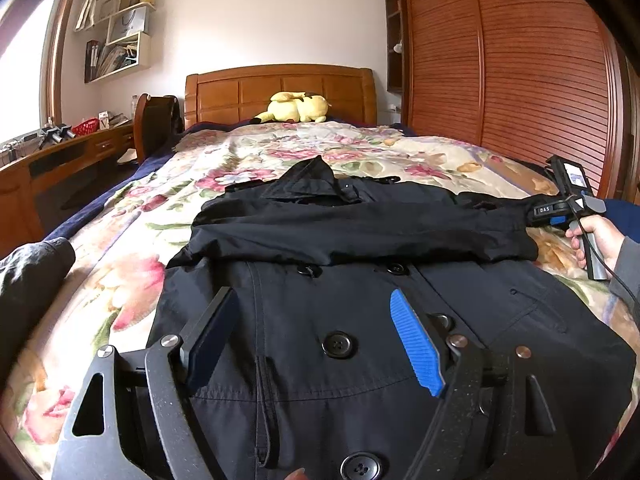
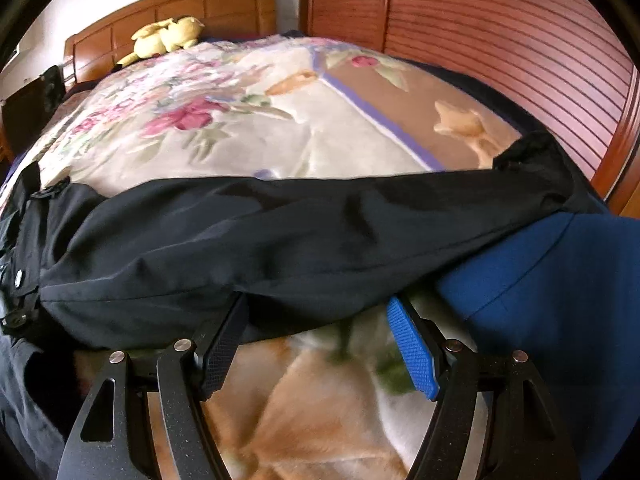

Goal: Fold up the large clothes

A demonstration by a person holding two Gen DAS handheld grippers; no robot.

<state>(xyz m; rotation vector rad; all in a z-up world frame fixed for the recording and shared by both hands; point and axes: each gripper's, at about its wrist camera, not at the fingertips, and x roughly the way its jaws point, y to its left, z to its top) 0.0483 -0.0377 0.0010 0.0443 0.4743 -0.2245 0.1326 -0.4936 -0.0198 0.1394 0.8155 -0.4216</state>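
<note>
Folding of the black coat (image 1: 360,320) is partly done: one sleeve lies across the chest, the other is not yet brought in.

Inspection finds the coat laid front-up, buttons showing, on the floral bedspread (image 1: 120,272). Its sleeve (image 2: 280,240) on the wardrobe side runs outward toward a blue cloth (image 2: 540,280) at the bed's edge. The right gripper (image 2: 316,320) has its jaws wide, tips at the lower edge of that sleeve; whether the pads touch the cloth cannot be told, and nothing is clamped. The left gripper (image 1: 312,316) hovers over the button front, jaws wide, holding nothing. Judged outstanding: the second sleeve fold, then folding the body.
</note>
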